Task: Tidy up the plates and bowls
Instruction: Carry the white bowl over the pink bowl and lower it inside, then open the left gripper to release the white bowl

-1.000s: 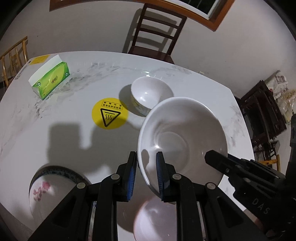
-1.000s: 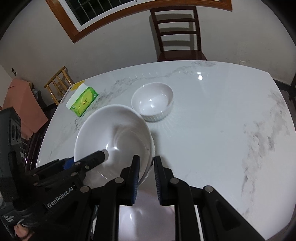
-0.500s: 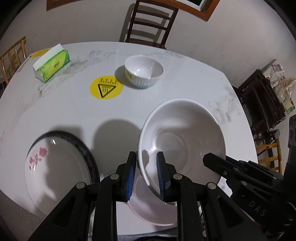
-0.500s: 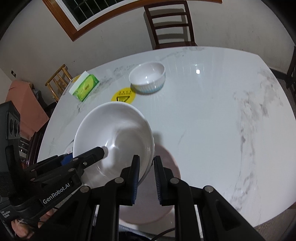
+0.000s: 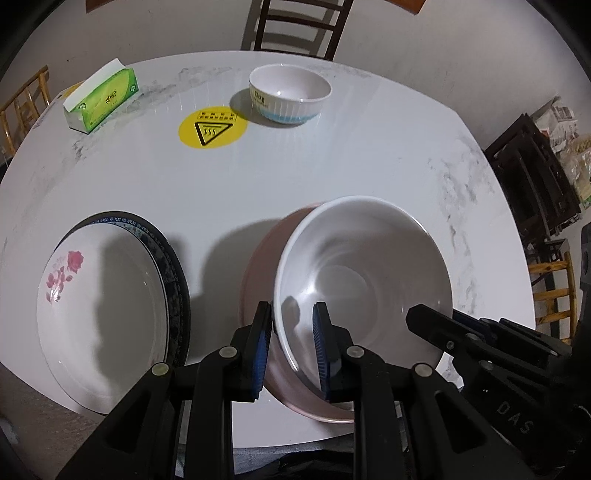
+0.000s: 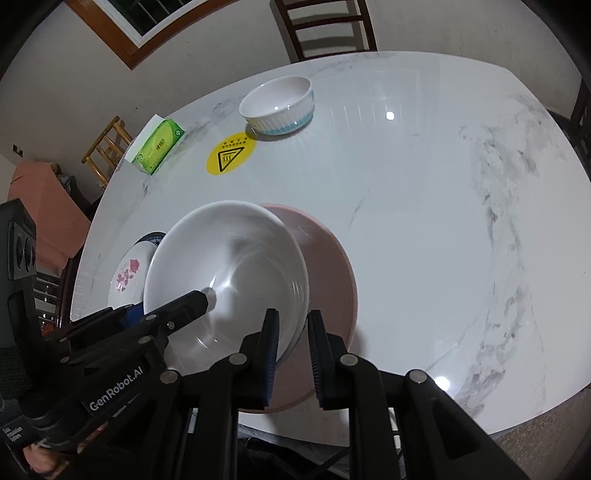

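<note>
A large white bowl (image 5: 364, 280) is held above a pink plate (image 5: 258, 280) near the table's front edge. My left gripper (image 5: 291, 347) is shut on the bowl's left rim. My right gripper (image 6: 293, 356) is shut on the bowl's (image 6: 225, 273) right rim, over the pink plate (image 6: 328, 280). A white plate with red flowers (image 5: 99, 317) lies on a dark-rimmed plate (image 5: 173, 266) at the front left; it also shows in the right wrist view (image 6: 127, 275). A small white bowl with a blue band (image 5: 290, 94) stands at the back, also seen from the right (image 6: 277, 105).
A green tissue box (image 5: 101, 98) sits at the back left, next to a round yellow warning sticker (image 5: 212, 127) on the white marble table (image 5: 369, 158). A wooden chair (image 5: 299, 26) stands behind the table. Dark furniture (image 5: 532, 181) stands to the right.
Both grippers have drawn the large white bowl back toward the table's front edge, so it now hangs over the pink plate. The flowered plate has come fully into view.
</note>
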Available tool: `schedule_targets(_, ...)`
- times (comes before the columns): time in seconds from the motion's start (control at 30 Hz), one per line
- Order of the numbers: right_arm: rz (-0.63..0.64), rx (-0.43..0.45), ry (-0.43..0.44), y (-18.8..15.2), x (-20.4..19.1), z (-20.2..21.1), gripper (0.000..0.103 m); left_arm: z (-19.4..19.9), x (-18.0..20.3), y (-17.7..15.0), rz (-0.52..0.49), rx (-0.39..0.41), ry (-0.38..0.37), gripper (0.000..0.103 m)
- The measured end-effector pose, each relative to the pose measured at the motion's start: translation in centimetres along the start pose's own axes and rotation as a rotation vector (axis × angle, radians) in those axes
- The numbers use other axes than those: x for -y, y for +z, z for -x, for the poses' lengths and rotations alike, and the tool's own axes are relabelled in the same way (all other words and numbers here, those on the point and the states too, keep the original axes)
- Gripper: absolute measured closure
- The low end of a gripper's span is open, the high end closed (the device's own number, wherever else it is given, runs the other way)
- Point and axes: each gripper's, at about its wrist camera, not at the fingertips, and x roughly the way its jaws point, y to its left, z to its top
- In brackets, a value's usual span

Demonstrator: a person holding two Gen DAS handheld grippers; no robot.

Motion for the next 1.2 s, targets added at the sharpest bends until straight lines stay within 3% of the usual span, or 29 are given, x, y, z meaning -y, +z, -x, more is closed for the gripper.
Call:
schedule_targets(0.63, -0.001, -0.049, -0.029, 0.9, 0.5, -1.1, 0.084, -2.0, 0.5, 0.3, -0.010, -0.080, 0.021, 0.084)
schedule_targets(0.97, 0.049, -0.070, -0.098, 1.5, -0.4, -1.7, 0.084, -2.3, 0.6, 0.6, 0.011, -0.103, 0.008, 0.072)
schedule_targets(1.2, 0.054, -0.062, -0.104, 1.4, -0.5, -1.7, 0.084, -2.2, 0.3, 0.8, 0.031, -0.101, -0.015, 0.070)
